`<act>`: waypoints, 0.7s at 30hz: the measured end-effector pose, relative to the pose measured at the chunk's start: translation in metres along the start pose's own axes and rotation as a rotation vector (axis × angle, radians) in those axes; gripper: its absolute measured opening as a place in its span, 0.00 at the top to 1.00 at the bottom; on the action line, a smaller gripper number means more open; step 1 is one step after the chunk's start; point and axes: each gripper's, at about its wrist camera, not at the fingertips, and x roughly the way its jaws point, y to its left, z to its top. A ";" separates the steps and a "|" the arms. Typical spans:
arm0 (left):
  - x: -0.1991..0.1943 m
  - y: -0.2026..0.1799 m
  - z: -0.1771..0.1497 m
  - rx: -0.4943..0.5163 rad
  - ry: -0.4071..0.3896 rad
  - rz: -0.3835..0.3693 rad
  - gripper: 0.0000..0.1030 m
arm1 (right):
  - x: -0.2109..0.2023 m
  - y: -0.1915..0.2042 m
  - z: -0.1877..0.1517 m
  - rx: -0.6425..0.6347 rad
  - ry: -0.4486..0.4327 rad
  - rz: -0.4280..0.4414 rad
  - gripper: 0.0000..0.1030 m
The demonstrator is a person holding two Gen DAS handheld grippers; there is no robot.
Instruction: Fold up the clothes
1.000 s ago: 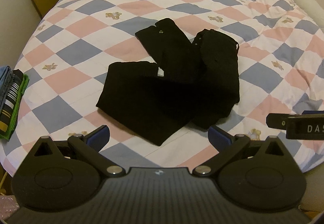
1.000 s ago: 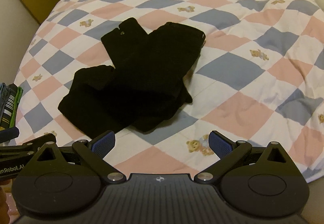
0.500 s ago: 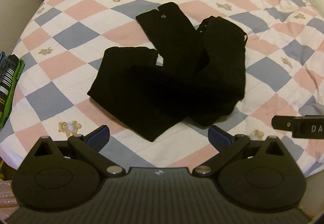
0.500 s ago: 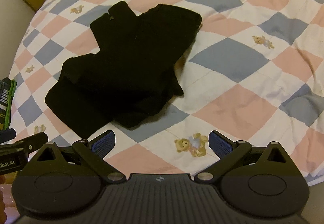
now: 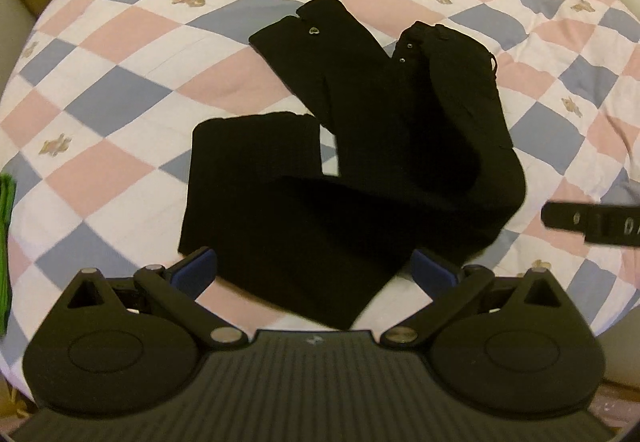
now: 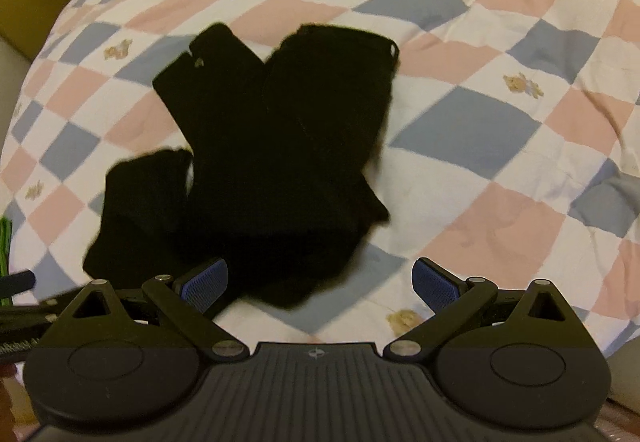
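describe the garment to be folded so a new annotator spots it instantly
Start from the bed's pink, blue and white checked quilt with small teddy-bear prints. Near its middle lies a pair of plain black trousers, legs bent back over themselves. It is the only solid dark item on the quilt; the green-edged fabric sits far off at the left border.

Both tools, apparently lower, have closed in on the trousers [image 5: 352,170].

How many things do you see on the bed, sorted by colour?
Black: 1, the trousers in the middle of the quilt.
Green: 1, a cloth edge at the left rim; what it is cannot be told.
Total: 2.
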 end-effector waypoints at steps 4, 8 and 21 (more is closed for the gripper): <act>0.016 0.019 0.015 0.006 0.017 -0.018 0.01 | 0.007 0.021 0.019 0.001 -0.030 -0.012 0.04; 0.030 0.036 0.025 -0.010 0.032 -0.042 0.01 | 0.020 0.042 0.036 -0.026 -0.041 -0.035 0.06; 0.070 0.090 0.029 -0.143 0.118 -0.070 0.06 | 0.072 0.058 0.054 -0.052 0.028 -0.052 0.56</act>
